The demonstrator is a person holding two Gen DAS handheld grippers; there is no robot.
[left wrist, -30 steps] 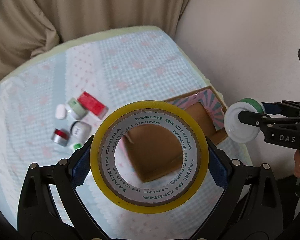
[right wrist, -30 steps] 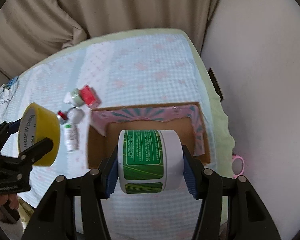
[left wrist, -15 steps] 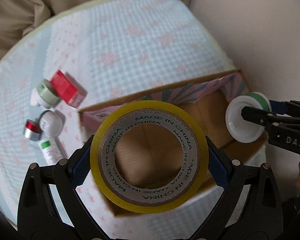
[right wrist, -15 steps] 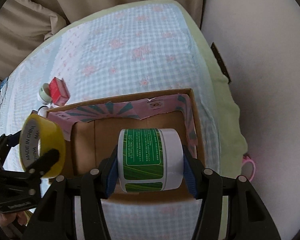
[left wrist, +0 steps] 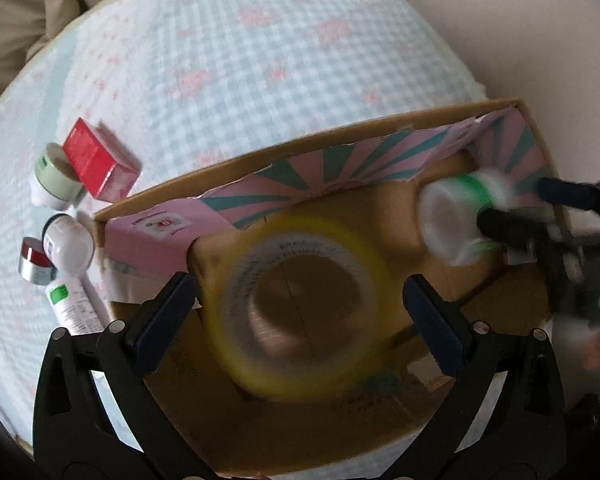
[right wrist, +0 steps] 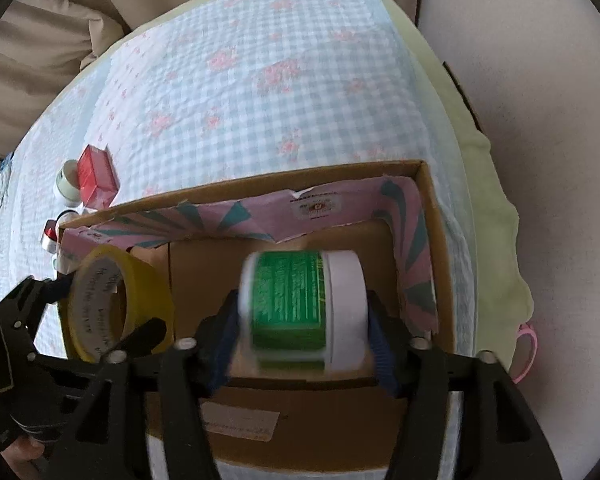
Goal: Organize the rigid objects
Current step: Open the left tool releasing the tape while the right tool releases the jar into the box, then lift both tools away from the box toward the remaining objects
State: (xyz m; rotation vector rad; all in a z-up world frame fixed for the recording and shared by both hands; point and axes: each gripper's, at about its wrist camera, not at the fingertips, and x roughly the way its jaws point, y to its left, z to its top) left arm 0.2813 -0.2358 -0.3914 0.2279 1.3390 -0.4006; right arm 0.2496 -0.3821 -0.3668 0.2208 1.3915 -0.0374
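Observation:
A yellow tape roll (left wrist: 228,320) hangs blurred between the fingers of my left gripper (left wrist: 298,284), whose jaws are opening; a gap shows on each side of the roll. A white jar with a green label (right wrist: 288,300) sits blurred between the blue pads of my right gripper (right wrist: 302,300), whose jaws are also opening and stand just off it. Both grippers point down into an open cardboard box (right wrist: 240,188) lined with pink and teal paper. The left wrist view shows the jar (left wrist: 456,216) at the box's right end, and the right wrist view shows the tape roll (right wrist: 148,280) at its left end.
Left of the box on the checked cloth lie a red carton (left wrist: 94,156), a pale green jar (left wrist: 54,176), a white bottle (left wrist: 68,240), a small red-topped pot (left wrist: 34,260) and a green-labelled tube (left wrist: 72,304). A pink ring (right wrist: 526,352) lies by the bed's right edge.
Both grippers have sunk from above the bed down over the box. Their jaws have widened, and the tape roll and the jar, gripped firmly before, now show blurred and loose between the fingers.

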